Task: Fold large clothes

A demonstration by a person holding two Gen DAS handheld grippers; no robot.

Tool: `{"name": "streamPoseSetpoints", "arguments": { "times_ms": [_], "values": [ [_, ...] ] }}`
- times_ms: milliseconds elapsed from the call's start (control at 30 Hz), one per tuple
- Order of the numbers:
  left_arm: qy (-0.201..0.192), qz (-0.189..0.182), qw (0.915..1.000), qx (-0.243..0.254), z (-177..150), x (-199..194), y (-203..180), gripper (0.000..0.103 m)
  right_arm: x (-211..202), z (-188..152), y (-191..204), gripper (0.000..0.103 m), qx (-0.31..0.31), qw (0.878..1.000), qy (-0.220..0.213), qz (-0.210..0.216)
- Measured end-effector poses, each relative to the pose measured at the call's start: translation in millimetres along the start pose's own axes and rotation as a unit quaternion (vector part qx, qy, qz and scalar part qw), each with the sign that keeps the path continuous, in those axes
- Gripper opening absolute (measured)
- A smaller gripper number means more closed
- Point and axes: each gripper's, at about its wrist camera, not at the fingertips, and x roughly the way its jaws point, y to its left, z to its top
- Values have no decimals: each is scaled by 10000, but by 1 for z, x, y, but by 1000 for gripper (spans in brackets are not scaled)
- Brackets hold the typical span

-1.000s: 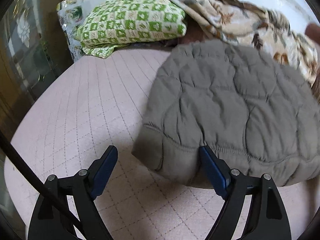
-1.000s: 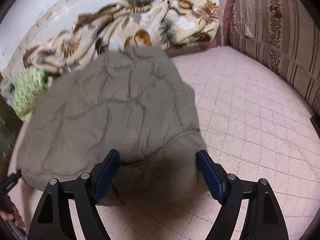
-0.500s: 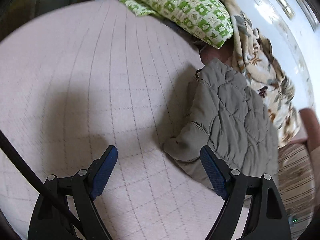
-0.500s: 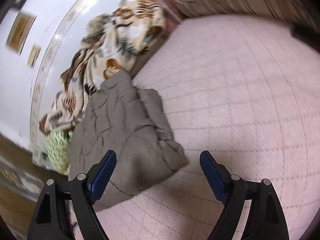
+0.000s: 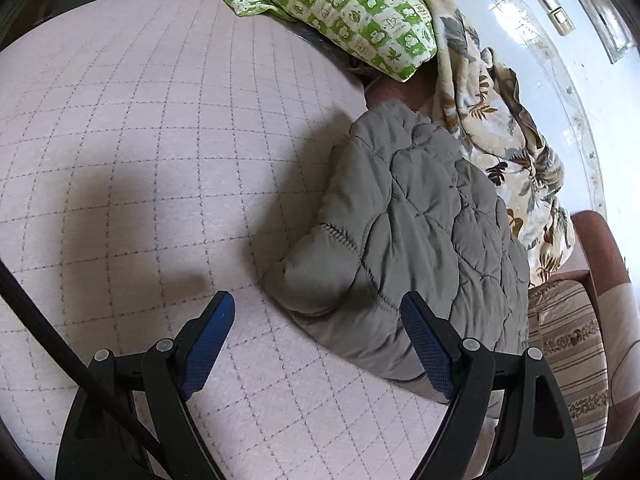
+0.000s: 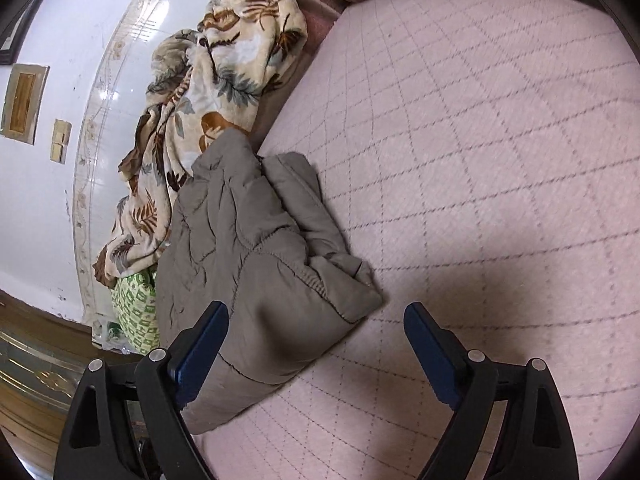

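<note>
Pink quilted bed cover (image 5: 168, 128), grey diamond stitching. Green-and-white patterned pillow (image 5: 344, 4) at the far edge. Cream blanket (image 6: 224, 80) with brown and grey leaf print, bunched along the white wall (image 6: 44, 200), touching the pillow. Striped brown cushion (image 5: 568, 344) at the right end. Two beige wall switches (image 6: 60, 142); a framed recess (image 6: 22, 102) beside them.

Both wrist views near jacket (image 5: 420, 220), angled down

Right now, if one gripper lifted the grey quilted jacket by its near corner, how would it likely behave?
The grey quilted jacket would probably sag and unfold: it lies in soft, puffy layers. Its padding suggests it is light for its bulk. The smooth shell may slip between pads.
</note>
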Motion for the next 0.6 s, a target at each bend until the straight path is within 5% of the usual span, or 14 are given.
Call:
{"name": "streamPoseSetpoints", "arguments": {
  "times_ms": [367, 600],
  "values": [
    [209, -317, 9985, -400, 5, 26, 12, 85, 36, -8, 11, 92, -68, 9998, 205, -36],
    [239, -572, 9969, -492, 7, 43, 12, 88, 56, -11, 27, 103, -342, 9991, 106, -224]
  ]
}}
